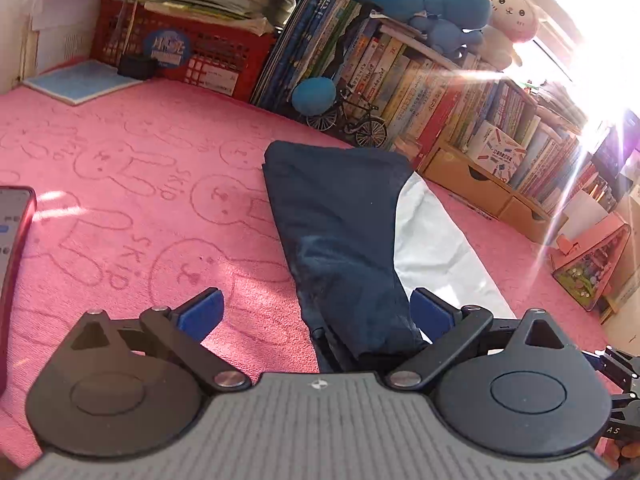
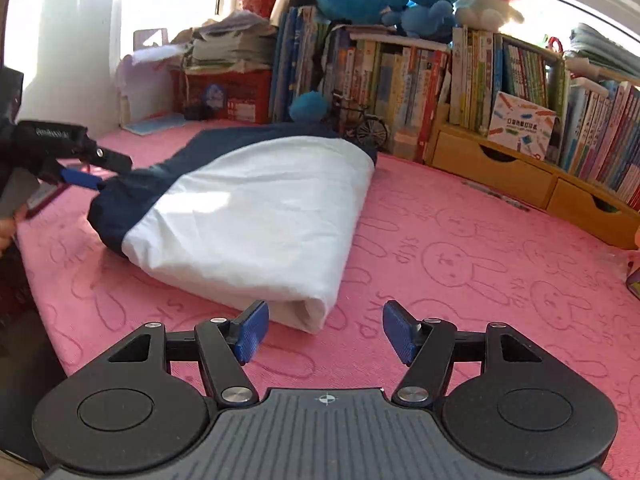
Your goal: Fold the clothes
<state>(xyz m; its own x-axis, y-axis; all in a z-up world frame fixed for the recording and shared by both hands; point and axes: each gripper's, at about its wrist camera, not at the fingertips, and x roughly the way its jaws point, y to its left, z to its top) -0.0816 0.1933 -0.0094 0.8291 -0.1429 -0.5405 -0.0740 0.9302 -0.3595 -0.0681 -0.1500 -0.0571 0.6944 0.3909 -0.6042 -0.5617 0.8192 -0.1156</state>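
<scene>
While the folded garment (image 2: 248, 216) lies on the pink cover (image 2: 460, 280), left tongs (image 1: 316, 312) gape wide around its navy end, right tongs (image 2: 324, 330) parted, empty, beside its white corner.

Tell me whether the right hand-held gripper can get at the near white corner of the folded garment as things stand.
Probably yes. The right hand-held gripper is open, and the folded navy-and-white cloth garment lies just ahead, its corner near the left pad. Only bare pink rabbit-print blanket lies between.

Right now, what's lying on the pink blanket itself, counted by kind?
Folded navy-and-white garment: 1
Phone in red case: 1
Model bicycle: 1
Blue plush ball: 1
Total: 4
</scene>
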